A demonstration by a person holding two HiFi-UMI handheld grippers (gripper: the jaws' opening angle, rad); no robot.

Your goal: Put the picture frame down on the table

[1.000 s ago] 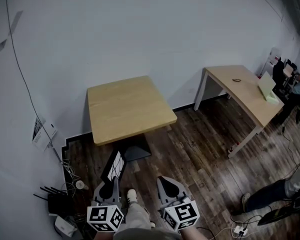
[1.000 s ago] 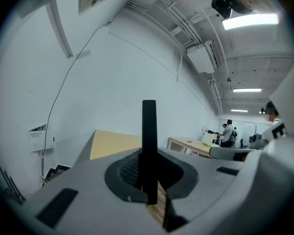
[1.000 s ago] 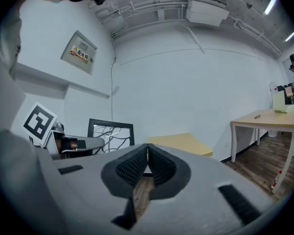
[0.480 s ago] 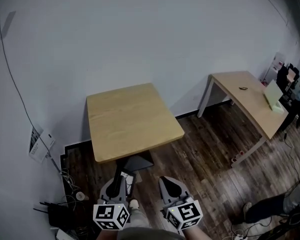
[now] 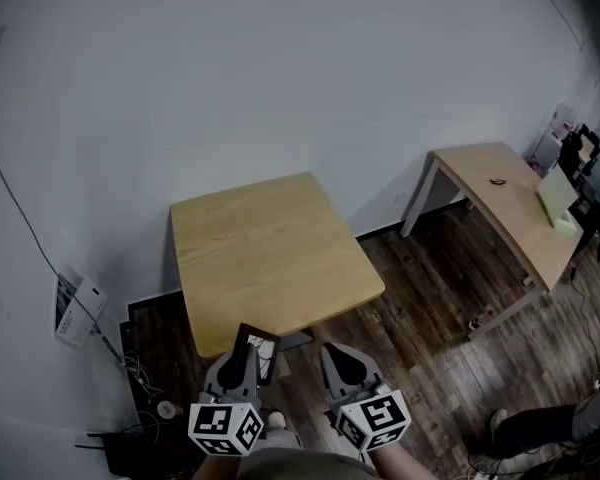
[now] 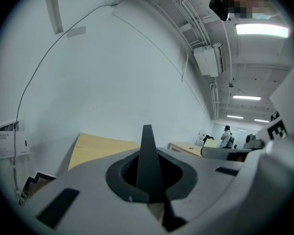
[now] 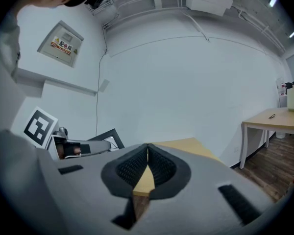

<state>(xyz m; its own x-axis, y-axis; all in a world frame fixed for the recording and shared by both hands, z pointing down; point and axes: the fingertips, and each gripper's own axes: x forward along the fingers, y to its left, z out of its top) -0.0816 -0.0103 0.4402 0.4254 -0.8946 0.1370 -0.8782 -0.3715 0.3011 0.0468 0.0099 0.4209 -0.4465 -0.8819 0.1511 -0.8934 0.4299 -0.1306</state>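
Observation:
The dark picture frame stands up between the jaws of my left gripper, which is shut on it; those jaws have just been closing a little tighter. In the left gripper view the frame shows edge-on as a thin dark blade. It hangs just over the near edge of the square wooden table, whose top is bare. My right gripper is beside it to the right, shut with nothing held; its pads meet at the tip. The frame also shows at the left of the right gripper view.
A long wooden table with small items stands at the right by the wall. Cables and a black box lie on the floor at the left. A person's leg is at the lower right. A white wall runs behind the square table.
Both grippers and the frame have moved forward towards the square table, which now lies much nearer. The frame's top has come from over the floor to the table's near edge.

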